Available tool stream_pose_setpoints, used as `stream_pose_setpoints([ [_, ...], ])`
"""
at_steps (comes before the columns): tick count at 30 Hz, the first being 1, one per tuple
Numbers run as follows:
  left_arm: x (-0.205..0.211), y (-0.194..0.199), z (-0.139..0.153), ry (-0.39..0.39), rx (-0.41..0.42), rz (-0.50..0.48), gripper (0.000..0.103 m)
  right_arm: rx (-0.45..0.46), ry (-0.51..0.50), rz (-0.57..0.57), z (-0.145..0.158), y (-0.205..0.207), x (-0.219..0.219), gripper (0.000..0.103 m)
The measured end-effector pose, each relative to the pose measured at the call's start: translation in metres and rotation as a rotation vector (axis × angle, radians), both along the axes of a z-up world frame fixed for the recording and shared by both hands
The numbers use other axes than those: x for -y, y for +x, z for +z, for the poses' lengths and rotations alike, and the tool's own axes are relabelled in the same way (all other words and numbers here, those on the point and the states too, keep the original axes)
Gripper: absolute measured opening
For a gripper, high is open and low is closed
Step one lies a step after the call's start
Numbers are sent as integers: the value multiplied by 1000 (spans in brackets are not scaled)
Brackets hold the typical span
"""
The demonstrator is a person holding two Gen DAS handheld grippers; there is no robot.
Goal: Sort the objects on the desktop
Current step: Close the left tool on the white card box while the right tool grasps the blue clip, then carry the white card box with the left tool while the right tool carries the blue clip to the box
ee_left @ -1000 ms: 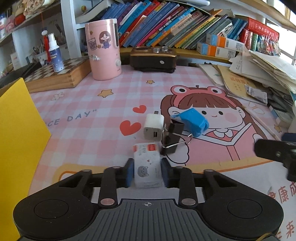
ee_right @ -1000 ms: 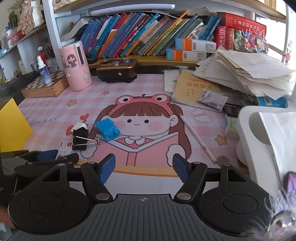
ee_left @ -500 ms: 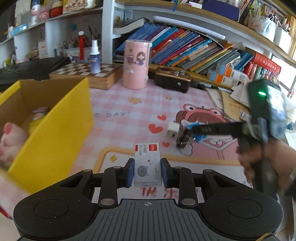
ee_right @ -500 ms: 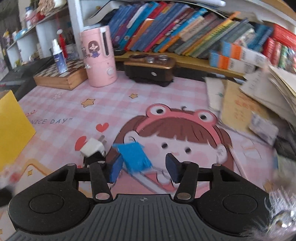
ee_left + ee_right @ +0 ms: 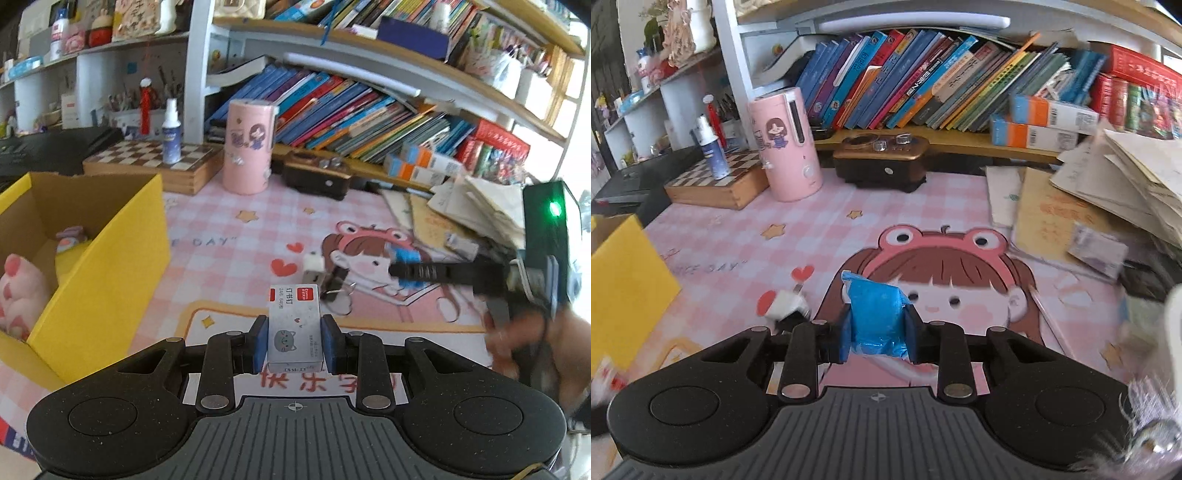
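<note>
- Two grips: left gripper [image 5: 294, 341] clamps a small white staple box [image 5: 294, 328].
- Right gripper [image 5: 875, 332], jaws just closed, squeezes a crumpled blue plastic packet [image 5: 874, 314].

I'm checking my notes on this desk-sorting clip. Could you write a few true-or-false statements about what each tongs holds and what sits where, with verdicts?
1. The left tongs grip a staple box. True.
2. The right tongs are empty. False: they are shut on a blue plastic packet.
3. The yellow box holds a pink plush toy. True.
4. The white charger plug lies inside the yellow box. False: it lies on the desk mat.
5. A spray bottle stands on the chessboard box. True.
</note>
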State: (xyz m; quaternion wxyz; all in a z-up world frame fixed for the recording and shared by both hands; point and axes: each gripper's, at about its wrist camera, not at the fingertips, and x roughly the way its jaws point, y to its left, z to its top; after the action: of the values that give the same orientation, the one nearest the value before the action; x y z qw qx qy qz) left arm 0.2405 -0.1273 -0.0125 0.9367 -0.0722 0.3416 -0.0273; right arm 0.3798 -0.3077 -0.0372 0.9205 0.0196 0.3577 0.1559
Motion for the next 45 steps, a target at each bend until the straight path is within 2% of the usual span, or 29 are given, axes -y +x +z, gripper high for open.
stream_pose_setpoints([
  [7, -7, -25, 13, -44, 44, -14, 29, -30, 16, 44, 17, -61, -1, 26],
  [12, -18, -52, 16, -61, 65, -18, 29, -31, 29, 96, 33, -107, -16, 26],
  [15, -30, -64, 15, -74, 62, -20, 29, -15, 0, 117, 38, -132, -30, 26],
  [21, -61, -95, 16, -99, 83, -18, 29, -10, -47, 128, 40, -172, -57, 26],
  [29, -111, -144, 13, -111, 70, 0, 29, -4, -61, 105, 44, -219, -102, 26],
  [34, -138, -174, 9, -92, 36, 17, 29, -9, -67, 118, 47, -253, -134, 25],
  [37, -150, -187, 8, -44, 11, 27, 29, -19, -62, 125, 45, -271, -152, 25],
  [45, -182, -224, 10, -12, 30, 33, 29, -43, -55, 157, 41, -310, -194, 25],
])
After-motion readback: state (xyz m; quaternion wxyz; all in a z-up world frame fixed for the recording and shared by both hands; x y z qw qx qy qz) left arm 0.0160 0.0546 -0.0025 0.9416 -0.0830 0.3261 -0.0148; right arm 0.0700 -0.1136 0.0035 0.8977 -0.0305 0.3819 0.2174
